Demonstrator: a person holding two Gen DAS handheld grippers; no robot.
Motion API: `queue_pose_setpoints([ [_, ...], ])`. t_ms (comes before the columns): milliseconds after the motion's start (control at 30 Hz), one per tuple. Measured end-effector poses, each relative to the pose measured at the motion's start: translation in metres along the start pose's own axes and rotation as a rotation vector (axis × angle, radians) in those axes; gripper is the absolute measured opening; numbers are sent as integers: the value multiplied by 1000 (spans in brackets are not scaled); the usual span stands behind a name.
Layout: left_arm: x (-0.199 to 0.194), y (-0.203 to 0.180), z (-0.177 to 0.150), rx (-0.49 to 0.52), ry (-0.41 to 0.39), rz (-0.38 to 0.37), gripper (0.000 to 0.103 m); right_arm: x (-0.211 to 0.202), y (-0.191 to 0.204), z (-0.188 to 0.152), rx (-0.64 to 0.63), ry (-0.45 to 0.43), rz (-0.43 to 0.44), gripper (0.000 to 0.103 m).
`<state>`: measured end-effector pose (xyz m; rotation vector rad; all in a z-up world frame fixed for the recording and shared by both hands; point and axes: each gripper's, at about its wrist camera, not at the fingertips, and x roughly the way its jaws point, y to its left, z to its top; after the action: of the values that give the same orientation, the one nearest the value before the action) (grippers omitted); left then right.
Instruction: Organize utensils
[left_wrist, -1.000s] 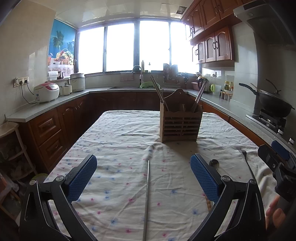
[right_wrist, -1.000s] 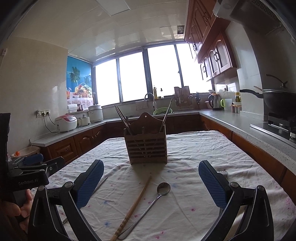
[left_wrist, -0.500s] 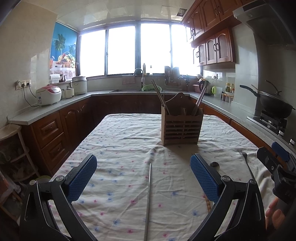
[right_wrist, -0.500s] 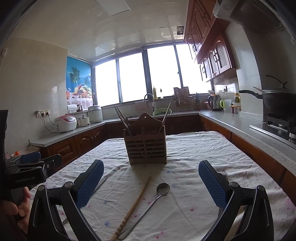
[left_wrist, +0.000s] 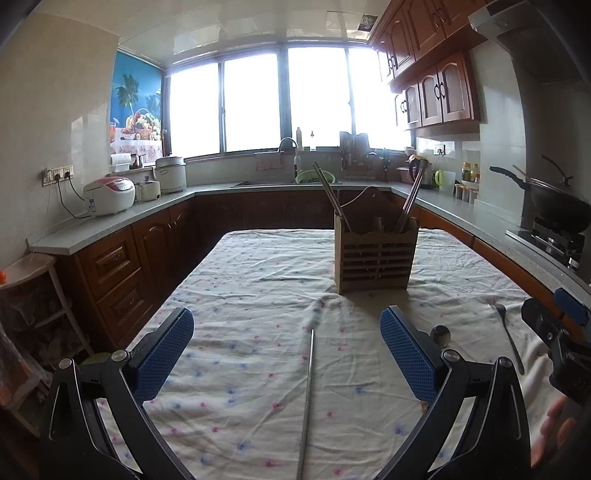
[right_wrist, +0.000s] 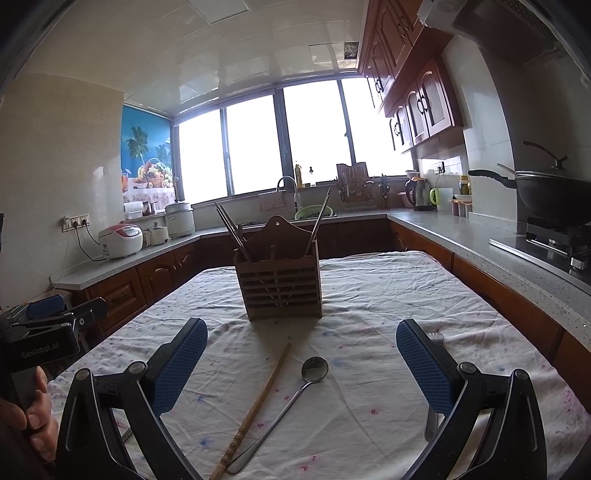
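Both tools, left (left_wrist: 286, 354) and right (right_wrist: 301, 363), hover spread wide, empty, above the cloth-covered desk (left_wrist: 258, 288). Best grip: pinch the thin metal chopstick (left_wrist: 307, 398) mid-shaft, then stand it in the slatted wooden holder (left_wrist: 375, 260).

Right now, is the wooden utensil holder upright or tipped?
Upright: the utensil holder sits flat on the tablecloth, chopsticks sticking up from it.

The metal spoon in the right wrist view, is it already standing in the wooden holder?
No, the spoon lies flat on the tablecloth, in front of the holder.

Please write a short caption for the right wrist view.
Open right gripper above a wooden chopstick and metal spoon lying before the utensil holder.
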<state>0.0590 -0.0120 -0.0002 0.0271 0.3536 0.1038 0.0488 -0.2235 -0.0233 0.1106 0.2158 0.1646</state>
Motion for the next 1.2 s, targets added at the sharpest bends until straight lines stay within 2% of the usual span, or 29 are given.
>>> queue_pose_setpoints([
  [67,1,-4,1,14,11,8,103,1,-1,2,7,19,-9,103],
  [167,9,-10,1,47,94,-29,103,4,-3,4,19,52,-20,103],
  [233,11,-11,-2,49,112,-48,103,5,-5,4,26,60,-27,103],
  [400,11,-16,-3,70,110,-40,103,3,-6,3,26,69,-35,103],
  [1200,10,-6,3,24,111,-54,103,4,4,16,-17,54,-30,103],
])
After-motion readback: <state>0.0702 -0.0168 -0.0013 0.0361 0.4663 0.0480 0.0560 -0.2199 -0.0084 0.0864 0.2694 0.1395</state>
